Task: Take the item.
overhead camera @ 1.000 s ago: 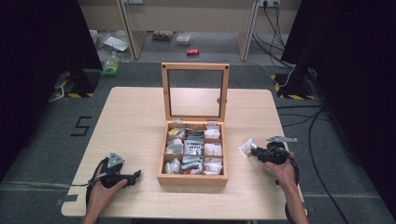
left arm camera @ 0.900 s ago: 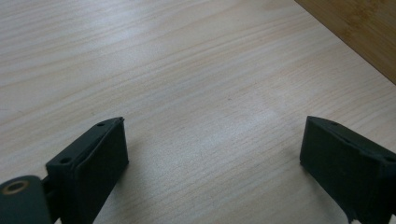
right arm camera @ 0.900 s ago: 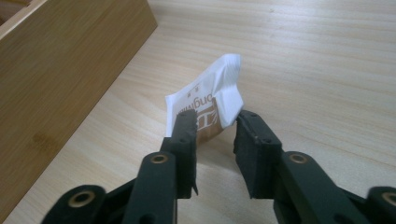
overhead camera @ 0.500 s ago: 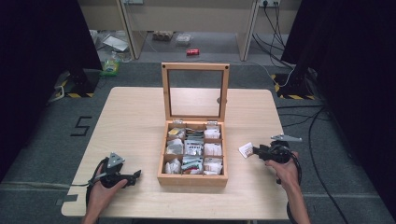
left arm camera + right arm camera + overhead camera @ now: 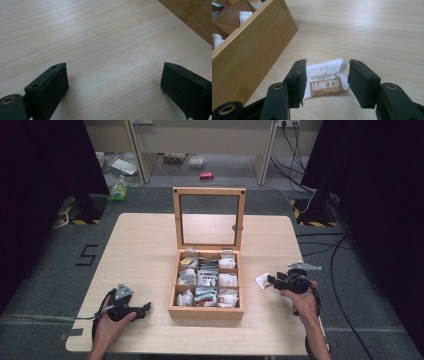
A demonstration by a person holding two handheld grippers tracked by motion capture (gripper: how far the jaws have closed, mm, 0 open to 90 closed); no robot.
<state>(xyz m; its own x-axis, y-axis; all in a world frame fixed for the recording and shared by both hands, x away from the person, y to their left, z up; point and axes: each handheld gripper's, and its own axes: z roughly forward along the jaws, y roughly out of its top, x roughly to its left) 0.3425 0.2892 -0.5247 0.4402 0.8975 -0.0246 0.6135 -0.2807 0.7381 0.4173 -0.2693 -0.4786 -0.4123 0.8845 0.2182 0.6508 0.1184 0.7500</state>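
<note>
right tongs point(image 5: 325, 82): just opening | sachet point(image 5: 324, 80): print legible, on table point(image 5: 374, 30)

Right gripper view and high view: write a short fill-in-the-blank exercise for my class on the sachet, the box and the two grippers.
1. The white and brown sachet lies on the ____, between the jaws of the right gripper.
2. The wooden box stands with its glass lid ____.
3. The jaws of the left gripper hold ____.
4. The pads of the right gripper stand ____ from the sachet.

Missing words: table; open; nothing; apart
</note>
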